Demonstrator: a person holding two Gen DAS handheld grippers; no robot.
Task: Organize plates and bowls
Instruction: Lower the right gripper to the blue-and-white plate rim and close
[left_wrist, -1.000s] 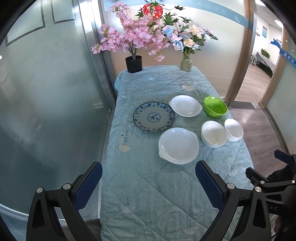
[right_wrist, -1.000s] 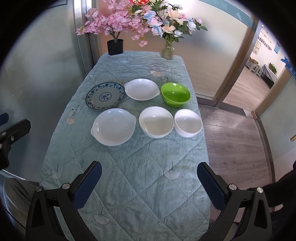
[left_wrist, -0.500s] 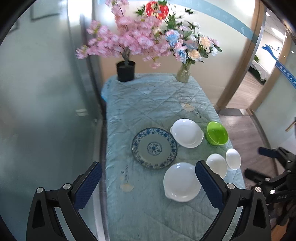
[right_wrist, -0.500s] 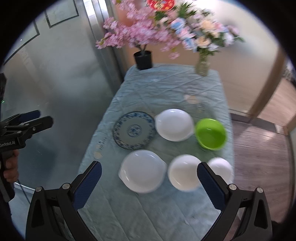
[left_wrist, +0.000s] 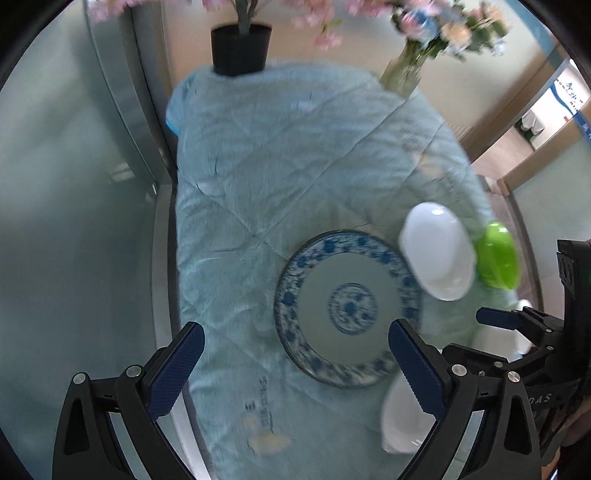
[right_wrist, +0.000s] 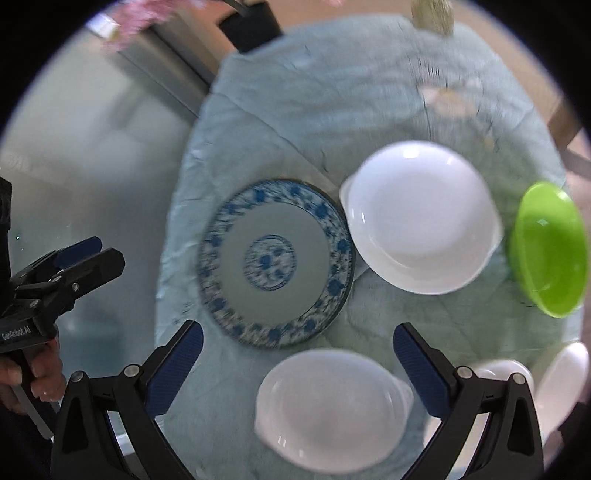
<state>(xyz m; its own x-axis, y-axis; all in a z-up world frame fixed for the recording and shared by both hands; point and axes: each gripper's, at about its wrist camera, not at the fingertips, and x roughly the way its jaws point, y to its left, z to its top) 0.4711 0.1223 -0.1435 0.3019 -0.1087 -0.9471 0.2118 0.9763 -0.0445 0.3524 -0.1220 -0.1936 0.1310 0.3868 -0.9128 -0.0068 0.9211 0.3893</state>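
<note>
1. The blue-patterned plate (right_wrist: 275, 262) lies flat on the worktop (right_wrist: 295, 122), which is draped in a pale teal quilted cloth; just beside the plate sits a white handled dish (right_wrist: 421, 218), and beyond that a green bowl (right_wrist: 550, 251).
2. A second white handled dish (right_wrist: 328, 406) rests nearer the cameras, with two small white bowls (right_wrist: 561, 376) at the right edge.
3. The left claw (left_wrist: 291, 365) hangs spread wide above the plate's near rim, empty; the right claw (right_wrist: 297, 362) is likewise spread and empty, over the nearer dish.
4. A black flowerpot (left_wrist: 240, 48) and a glass vase (left_wrist: 402, 70) stand at the far end.

Right hand-held gripper (right_wrist: 297, 352) open above blue-patterned plate (right_wrist: 275, 264); white dish (right_wrist: 421, 218) beside plate; green bowl (right_wrist: 548, 249) rightward.
</note>
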